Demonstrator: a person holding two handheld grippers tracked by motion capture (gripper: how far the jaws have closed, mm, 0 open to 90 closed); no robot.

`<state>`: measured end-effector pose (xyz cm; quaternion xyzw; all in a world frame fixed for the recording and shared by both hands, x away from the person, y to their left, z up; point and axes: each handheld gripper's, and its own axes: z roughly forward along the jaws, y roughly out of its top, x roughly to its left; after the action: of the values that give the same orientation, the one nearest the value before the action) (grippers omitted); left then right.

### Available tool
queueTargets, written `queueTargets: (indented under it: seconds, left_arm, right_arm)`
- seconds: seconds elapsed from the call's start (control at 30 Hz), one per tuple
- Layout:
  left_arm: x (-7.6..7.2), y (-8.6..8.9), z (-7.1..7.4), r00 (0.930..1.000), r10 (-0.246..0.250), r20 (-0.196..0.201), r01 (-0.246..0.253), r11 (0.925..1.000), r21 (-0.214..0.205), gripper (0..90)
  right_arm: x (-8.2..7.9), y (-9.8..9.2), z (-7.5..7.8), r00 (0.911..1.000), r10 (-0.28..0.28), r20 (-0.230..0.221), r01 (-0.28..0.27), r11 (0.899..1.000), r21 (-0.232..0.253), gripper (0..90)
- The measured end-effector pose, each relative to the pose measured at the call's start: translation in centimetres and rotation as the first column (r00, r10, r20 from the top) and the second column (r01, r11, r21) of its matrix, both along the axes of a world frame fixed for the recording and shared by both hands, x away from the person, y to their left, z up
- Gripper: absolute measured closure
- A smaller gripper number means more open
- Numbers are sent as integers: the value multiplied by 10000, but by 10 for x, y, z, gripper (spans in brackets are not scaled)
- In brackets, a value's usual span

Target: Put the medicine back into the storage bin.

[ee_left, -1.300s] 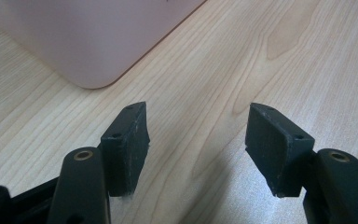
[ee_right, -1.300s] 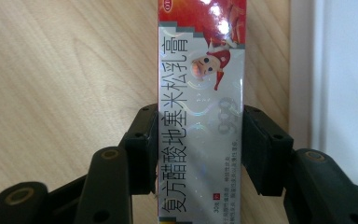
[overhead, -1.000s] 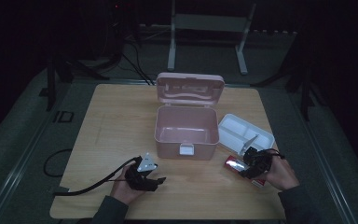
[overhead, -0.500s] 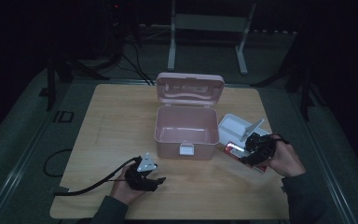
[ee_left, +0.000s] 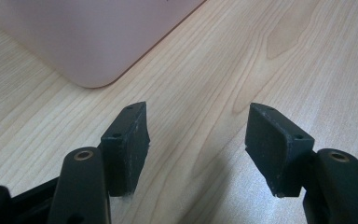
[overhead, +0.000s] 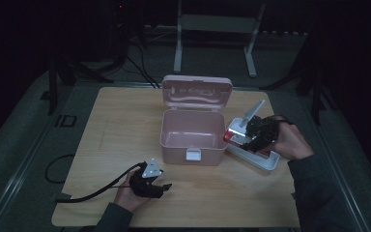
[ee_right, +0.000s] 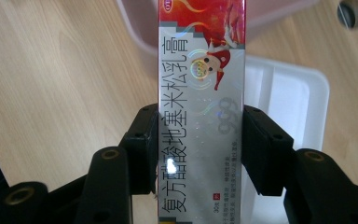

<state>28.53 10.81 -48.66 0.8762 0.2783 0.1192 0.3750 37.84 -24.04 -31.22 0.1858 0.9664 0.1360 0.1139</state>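
My right gripper (overhead: 251, 136) (ee_right: 196, 144) is shut on a long silver and red ointment carton (ee_right: 200, 112) (overhead: 234, 135), its pads pressing both long sides. It holds the carton in the air over the white tray (overhead: 265, 162) (ee_right: 289, 88), just right of the open pink box (overhead: 193, 133) (ee_right: 140, 32). My left gripper (overhead: 160, 187) (ee_left: 196, 144) rests on the wooden table (overhead: 121, 121) near the front edge, jaws open with nothing between them. A rounded corner of the pink box (ee_left: 88, 42) lies just ahead of its fingertips.
The pink box's lid (overhead: 196, 91) stands open at the back. The left gripper's cable (overhead: 92, 193) trails off the table's front left. Bare tabletop (ee_left: 270, 56) lies left of and in front of the box. A dark floor and a metal stand (overhead: 212, 29) lie beyond.
My right gripper has lifted the carton off the table in front of the tray and carried it up and back over the tray. The left gripper has stayed put.
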Motion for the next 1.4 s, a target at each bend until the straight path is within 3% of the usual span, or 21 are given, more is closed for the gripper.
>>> queueTargets:
  seconds: [0.4,0.6,0.77,0.87,0.9,1.27,1.4]
  left_arm:
    - [0,0,-1,10000,-4,1,4,10000,-7,390]
    - [0,0,-1,10000,-8,-3,8,10000,-4,390]
    - [0,0,-1,10000,-8,12,8,10000,-9,390]
    - [0,0,0,10000,-10,14,10,10000,-12,390]
    - [0,0,0,10000,-14,19,14,10000,-5,390]
    - [0,0,-1,10000,0,4,0,10000,2,390]
    - [0,0,-1,10000,0,25,0,10000,20,390]
  right_arm:
    - [19,52,3,9926,1209,-59,-1210,9927,-11,511]
    - [26,68,3,9859,1673,-80,-1672,9859,94,510]
    - [34,90,0,9736,2279,-156,-2278,9737,56,510]
    - [34,94,-1,9720,2345,-182,-2345,9721,22,510]
    - [37,104,-5,9643,2633,-299,-2632,9647,84,510]
    - [45,118,-20,9538,2922,-691,-2931,9561,-17,510]
    - [46,122,-26,9439,3161,-955,-3185,9479,-105,508]
